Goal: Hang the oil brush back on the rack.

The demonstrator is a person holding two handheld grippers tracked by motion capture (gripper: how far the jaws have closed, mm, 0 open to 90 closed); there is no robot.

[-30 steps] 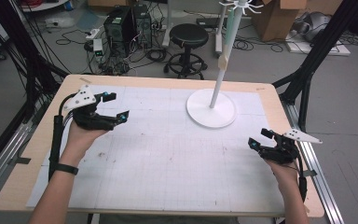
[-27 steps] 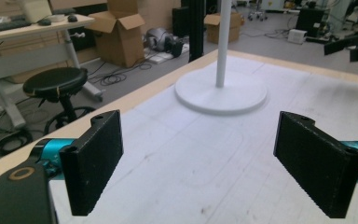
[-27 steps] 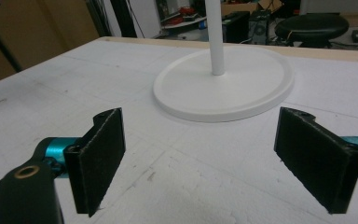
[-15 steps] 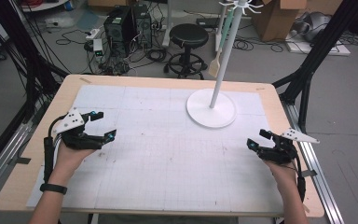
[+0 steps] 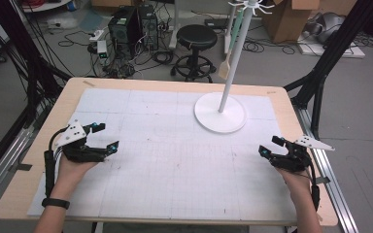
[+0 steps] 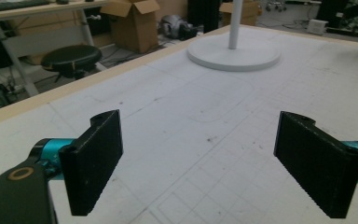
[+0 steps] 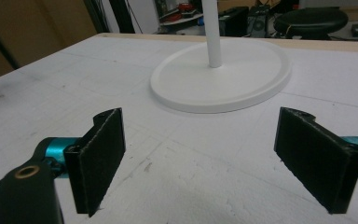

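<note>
White gridded mat [image 5: 175, 160] bare between left gripper [image 5: 104, 137] and right gripper [image 5: 267, 145], fingers apart.

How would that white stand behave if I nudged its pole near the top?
The white stand would probably rock or tip: its pole is tall and thin. The broad flat base should resist a low push, likely sliding on the table.
</note>
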